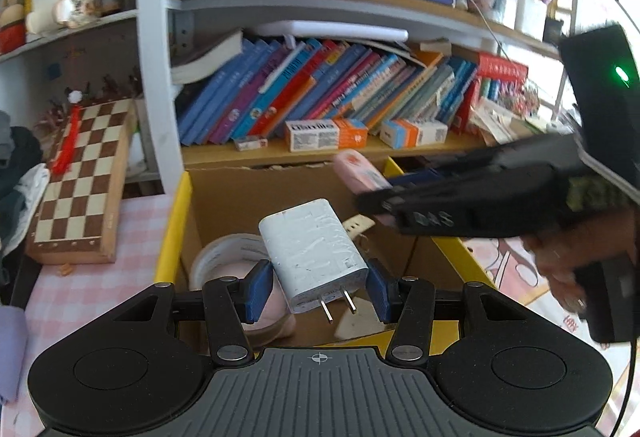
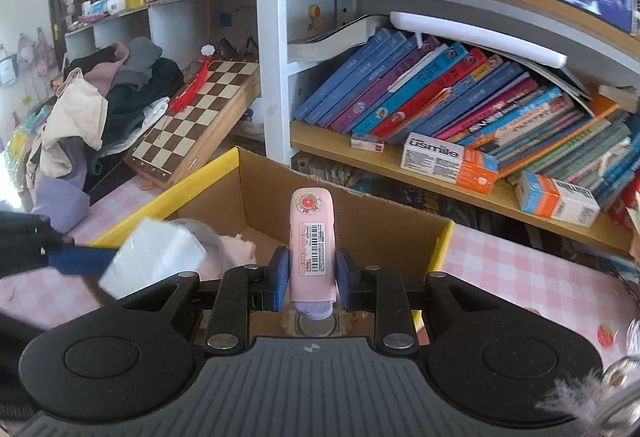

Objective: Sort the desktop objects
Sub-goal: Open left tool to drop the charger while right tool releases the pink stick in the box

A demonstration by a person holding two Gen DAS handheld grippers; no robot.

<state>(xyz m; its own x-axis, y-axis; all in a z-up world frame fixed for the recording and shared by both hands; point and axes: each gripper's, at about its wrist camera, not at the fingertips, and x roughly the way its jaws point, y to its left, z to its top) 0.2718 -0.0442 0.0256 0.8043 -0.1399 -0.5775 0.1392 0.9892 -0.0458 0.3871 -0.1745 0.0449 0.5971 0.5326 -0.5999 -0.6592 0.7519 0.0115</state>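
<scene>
1. While held over the open yellow-rimmed cardboard box (image 1: 224, 197), the white rectangular plug charger (image 1: 316, 257) is clamped by the left gripper (image 1: 318, 291).
2. The pink plastic stapler-shaped case (image 2: 312, 245) is pinched by the right gripper (image 2: 312, 279), above the box's near right.

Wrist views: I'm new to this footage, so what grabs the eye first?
The white charger, prongs toward the camera, clamped in the left gripper above the yellow-rimmed cardboard box. Beside it, the right gripper holds a pink stapler over the same box, below crowded bookshelves.
</scene>
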